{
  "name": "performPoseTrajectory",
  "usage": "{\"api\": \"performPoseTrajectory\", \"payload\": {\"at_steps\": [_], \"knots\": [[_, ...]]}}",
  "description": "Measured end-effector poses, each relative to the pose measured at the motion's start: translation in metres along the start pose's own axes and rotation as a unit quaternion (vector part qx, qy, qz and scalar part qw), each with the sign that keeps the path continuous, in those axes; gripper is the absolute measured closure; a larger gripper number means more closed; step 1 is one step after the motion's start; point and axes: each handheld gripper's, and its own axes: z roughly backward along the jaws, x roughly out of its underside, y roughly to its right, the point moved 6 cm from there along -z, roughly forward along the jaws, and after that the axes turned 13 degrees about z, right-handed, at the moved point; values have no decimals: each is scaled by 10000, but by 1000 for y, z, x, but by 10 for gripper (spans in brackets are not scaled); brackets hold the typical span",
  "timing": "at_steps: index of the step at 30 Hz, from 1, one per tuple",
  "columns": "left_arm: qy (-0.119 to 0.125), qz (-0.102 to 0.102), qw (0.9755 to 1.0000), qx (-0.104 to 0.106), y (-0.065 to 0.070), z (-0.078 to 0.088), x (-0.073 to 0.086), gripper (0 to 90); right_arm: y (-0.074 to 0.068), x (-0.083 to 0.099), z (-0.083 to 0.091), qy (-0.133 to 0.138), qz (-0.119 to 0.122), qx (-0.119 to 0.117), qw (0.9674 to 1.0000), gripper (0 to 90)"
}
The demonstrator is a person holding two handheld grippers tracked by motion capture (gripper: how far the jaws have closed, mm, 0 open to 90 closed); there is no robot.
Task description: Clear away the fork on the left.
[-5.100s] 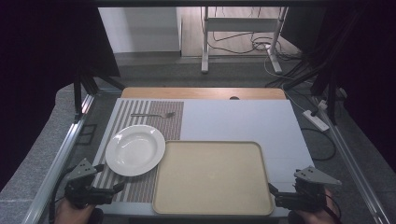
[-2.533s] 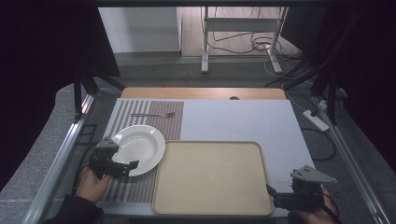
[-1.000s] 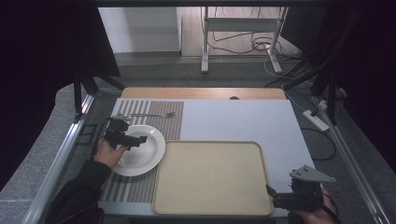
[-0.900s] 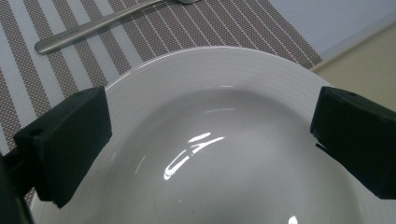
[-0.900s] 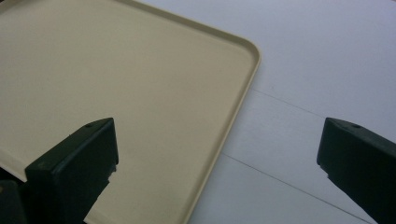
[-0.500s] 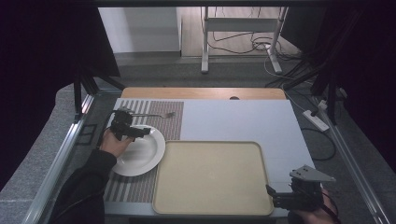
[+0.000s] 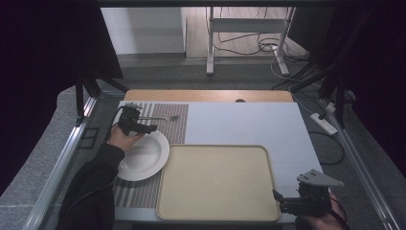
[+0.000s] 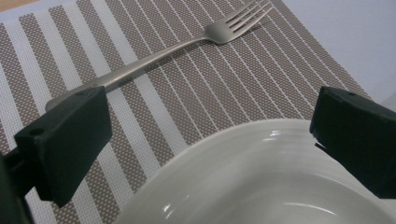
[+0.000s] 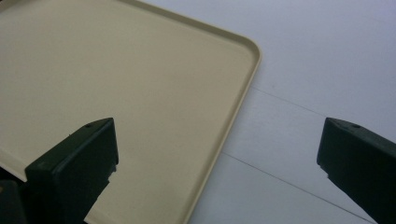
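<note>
Moved farther over the white plate [image 7: 142, 157], left tool [image 7: 149, 128] gapes near the fork [image 7: 160, 119]; right tool [image 7: 276, 200] gapes beside the tray [image 7: 218, 181].

Colours and patterns around the white plate

The plate [image 7: 142, 156] was plain glossy white, lying on a placemat [image 8: 196, 88] woven in brown-grey and white stripes; beyond the plate a fork [image 8: 187, 44] was dull silver. Right of the plate sat a plain beige tray [image 7: 218, 182] on a pale blue-grey table [image 7: 239, 122], wood-toned along its far edge. Both the left gripper [image 7: 152, 128] and the right gripper [image 7: 277, 201] were black
</note>
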Motion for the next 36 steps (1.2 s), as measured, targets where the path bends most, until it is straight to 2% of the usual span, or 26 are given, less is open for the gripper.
{"api": "performPoseTrajectory", "payload": {"at_steps": [6,11,15,19,21,25,31,34,36], "knots": [[-40,-30,9998,-183,-7,-6,-8,81,0,0,0,-5,-1,-16,10000,0],[-127,-90,9994,-321,-14,-9,-17,291,0,0,0,-14,-2,-33,10000,0],[-312,-169,9989,-305,-19,-13,-22,593,0,0,0,-17,-2,-38,10000,0],[-377,-183,9984,-373,-27,-19,-27,876,0,0,0,-14,0,-41,10000,0],[-425,-107,9983,-372,-32,-23,-29,885,0,0,0,-9,3,-43,10000,0],[-428,13,9977,-523,-41,-31,-34,885,0,0,0,-11,1,-50,10000,0],[-459,233,9963,-686,-47,-42,-41,885,0,0,0,-10,2,-57,10000,0],[-473,262,9957,-757,-49,-47,-45,884,0,0,0,-8,10,-56,10000,0],[-647,116,9936,-917,-50,-51,-45,884,0,0,0,-10,10,-58,10000,0]]}}
